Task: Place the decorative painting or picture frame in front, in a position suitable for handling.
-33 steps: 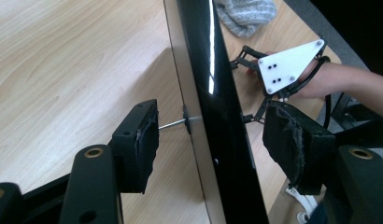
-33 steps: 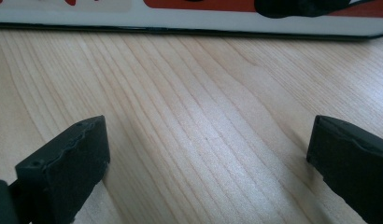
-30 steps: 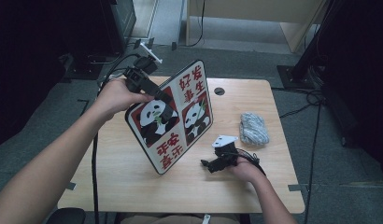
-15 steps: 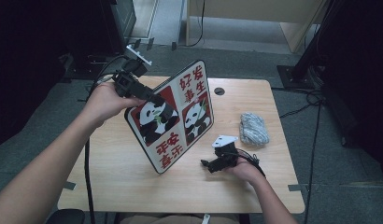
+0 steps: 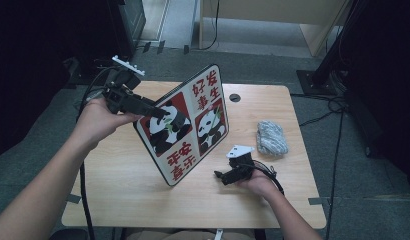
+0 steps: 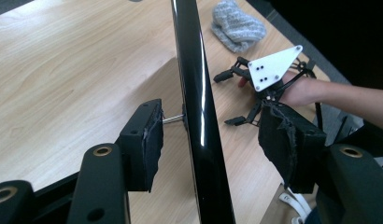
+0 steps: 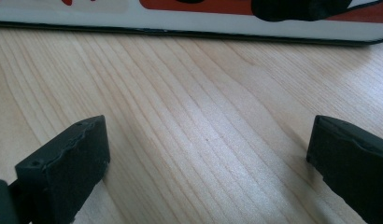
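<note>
**A:** Running the two-hand rig remotely. Wooden bench (image 5: 118, 185), and standing on it, tilted on its lower edge, is the panda board (image 5: 203, 107) – red and white panels, roughly mid-bench, leaning back toward the far left. What's the risk here?

**B:** Where's your left gripper (image 5: 165, 116)?

**A:** Straddling the board's upper left edge. In the left gripper view the black edge (image 6: 199, 116) runs between the pads (image 6: 150, 140) with a gap on both sides, and the jaws have just been closing a little, so it's released, not clamped. A thin metal pin shows just beside the left pad; can't tell what it is.

**B:** Then I can't see what's propping the board. My guess: it tips or slides on its bottom edge if you bump it while closing off-centre.

**A:** Right gripper (image 5: 224, 176) sits on the bench near right, jaws wide apart with nothing between them, aimed at the board's bottom edge (image 7: 189, 29).

**B:** Good backstop. The grey cloth (image 5: 271, 137), far right, is well apart, no worry.
</note>
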Demonstrator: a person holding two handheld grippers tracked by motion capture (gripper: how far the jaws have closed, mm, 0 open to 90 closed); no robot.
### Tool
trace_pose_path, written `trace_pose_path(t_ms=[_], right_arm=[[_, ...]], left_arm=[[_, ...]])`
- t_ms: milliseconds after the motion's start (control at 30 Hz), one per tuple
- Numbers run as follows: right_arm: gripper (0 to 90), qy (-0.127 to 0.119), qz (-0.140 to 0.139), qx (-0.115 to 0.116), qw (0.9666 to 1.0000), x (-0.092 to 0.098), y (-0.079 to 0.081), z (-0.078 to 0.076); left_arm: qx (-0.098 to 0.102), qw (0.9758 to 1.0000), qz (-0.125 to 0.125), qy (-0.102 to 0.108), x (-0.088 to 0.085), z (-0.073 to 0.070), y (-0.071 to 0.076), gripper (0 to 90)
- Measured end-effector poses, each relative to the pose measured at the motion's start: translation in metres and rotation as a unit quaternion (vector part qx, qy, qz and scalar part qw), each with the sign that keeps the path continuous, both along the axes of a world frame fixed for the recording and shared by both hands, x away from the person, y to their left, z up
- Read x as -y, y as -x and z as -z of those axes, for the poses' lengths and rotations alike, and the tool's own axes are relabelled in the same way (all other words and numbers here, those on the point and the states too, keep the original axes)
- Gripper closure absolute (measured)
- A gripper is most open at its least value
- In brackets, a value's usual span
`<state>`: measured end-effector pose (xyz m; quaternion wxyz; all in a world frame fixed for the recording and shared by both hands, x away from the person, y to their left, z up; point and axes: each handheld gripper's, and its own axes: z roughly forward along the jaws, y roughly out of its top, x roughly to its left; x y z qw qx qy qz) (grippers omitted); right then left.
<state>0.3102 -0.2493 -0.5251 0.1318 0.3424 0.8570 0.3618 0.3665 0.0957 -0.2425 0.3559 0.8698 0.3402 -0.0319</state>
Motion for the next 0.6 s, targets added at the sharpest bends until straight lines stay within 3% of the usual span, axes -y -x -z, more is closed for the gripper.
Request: trace_pose_path(t_ms=[100,333,600], right_arm=[[0.0,0.000,0.004,0.000,1.0000,-0.001,0.000,0.000],[0.0,0.000,0.005,0.000,1.0000,-0.001,0.000,0.000],[0.0,0.000,0.006,0.000,1.0000,-0.001,0.000,0.000]], left_arm=[[0.005,0.9997,-0.010,0.020,-0.008,0.002,0.006,41.3],[0.023,0.9995,-0.019,0.012,-0.017,0.012,0.022,38.3],[0.017,0.9987,-0.030,0.037,-0.035,0.029,0.037,38.3]])
